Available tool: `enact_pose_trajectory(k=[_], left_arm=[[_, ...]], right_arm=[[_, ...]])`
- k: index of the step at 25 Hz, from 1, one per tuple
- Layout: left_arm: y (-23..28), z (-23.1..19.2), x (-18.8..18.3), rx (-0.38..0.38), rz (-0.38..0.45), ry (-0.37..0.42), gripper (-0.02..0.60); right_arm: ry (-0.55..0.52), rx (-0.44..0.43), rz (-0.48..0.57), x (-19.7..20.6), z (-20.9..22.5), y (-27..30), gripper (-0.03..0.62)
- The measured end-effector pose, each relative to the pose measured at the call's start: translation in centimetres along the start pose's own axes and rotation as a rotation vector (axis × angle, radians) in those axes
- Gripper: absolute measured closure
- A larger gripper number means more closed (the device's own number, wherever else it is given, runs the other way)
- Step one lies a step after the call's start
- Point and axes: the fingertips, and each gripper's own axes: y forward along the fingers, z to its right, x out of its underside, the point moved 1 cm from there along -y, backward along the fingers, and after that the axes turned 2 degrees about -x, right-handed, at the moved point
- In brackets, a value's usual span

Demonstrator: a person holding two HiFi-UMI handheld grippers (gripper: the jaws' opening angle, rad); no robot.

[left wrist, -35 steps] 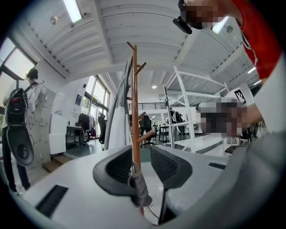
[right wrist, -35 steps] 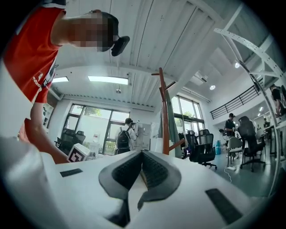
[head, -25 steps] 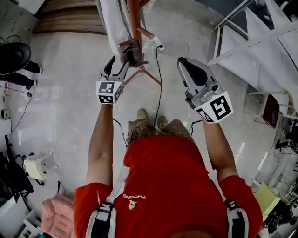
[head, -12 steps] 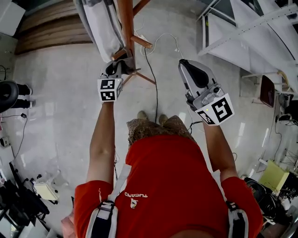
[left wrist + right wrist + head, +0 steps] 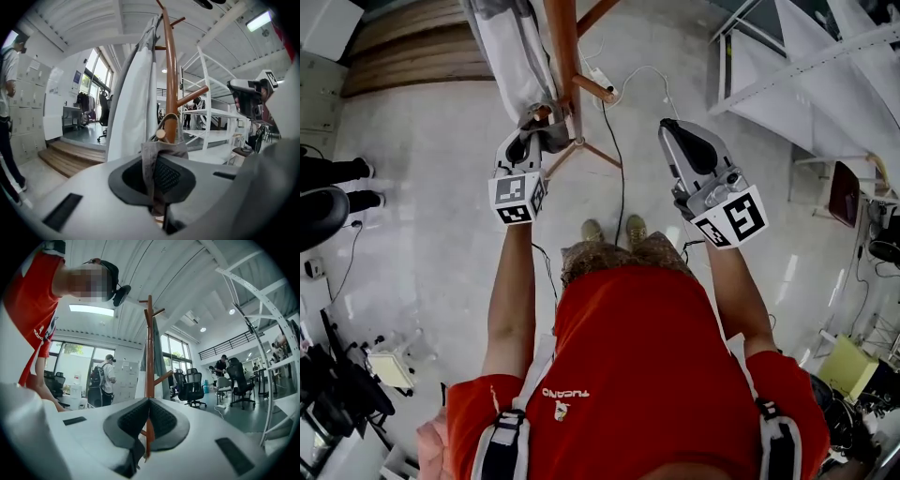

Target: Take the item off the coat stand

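A brown wooden coat stand rises ahead of me, with a long white garment hanging on its left side. A small grey fabric item hangs by its strap from a short peg on the pole. My left gripper is up against the stand, and its jaws are shut on the grey strap. My right gripper hovers to the right of the stand, shut with nothing in it. In the right gripper view the stand shows beyond the closed jaws.
A cable and power strip lie on the floor by the stand's feet. White metal shelving stands at the right and a wooden step at the back left. Office chairs and a person with a backpack are farther off.
My left gripper, open beside the stand a second ago, has moved in and closed on the grey strap at the peg. The right gripper has stayed where it was.
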Motion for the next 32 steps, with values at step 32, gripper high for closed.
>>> enact_pose_trajectory(k=[32], left_arm=[[-16.5, 8.3, -17.2, -0.104, 0.197, -0.085, 0.565]], right_arm=[[0.012, -0.223, 0.163, -5.4, -0.9, -4.3, 0.571]])
